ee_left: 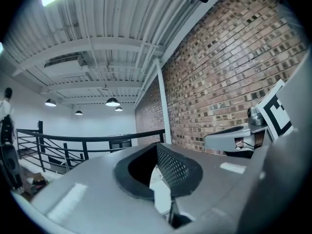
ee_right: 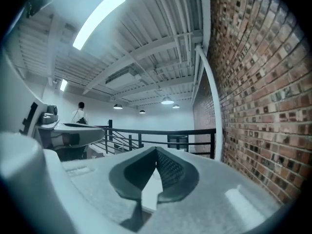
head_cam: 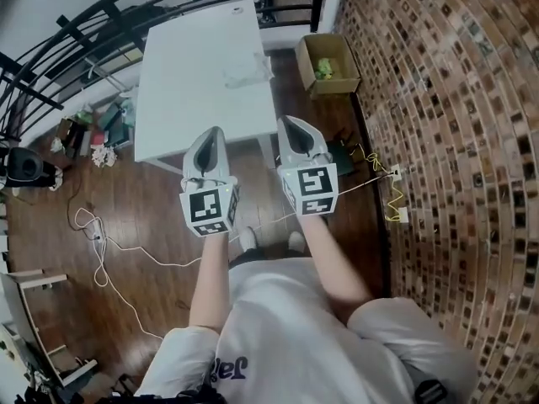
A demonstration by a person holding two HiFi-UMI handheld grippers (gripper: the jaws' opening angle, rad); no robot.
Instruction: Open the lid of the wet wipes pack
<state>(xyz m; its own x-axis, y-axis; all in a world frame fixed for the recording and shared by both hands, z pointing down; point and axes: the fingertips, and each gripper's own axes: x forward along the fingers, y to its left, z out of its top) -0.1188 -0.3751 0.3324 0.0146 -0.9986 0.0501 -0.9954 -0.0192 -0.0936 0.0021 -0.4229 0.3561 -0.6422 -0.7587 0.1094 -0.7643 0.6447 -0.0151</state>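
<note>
Grippers nearest: you are holding the left gripper point(head_cam: 214, 133) and right gripper point(head_cam: 288, 123) side by side at the table's point(head_cam: 181, 99) near edge, each with jaws pressed together on nothing. Farther along the table, the pack point(head_cam: 248, 70) is lying well apart from both.

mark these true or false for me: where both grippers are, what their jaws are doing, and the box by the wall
1. The left gripper and the right gripper are held up in the air, touching nothing on the white table. True.
2. The left gripper's jaws grip something. False: they are together with nothing between them.
3. A cardboard box stands on the floor by the brick wall. True.
4. The right gripper's jaws stand wide apart. False: they are together.
</note>
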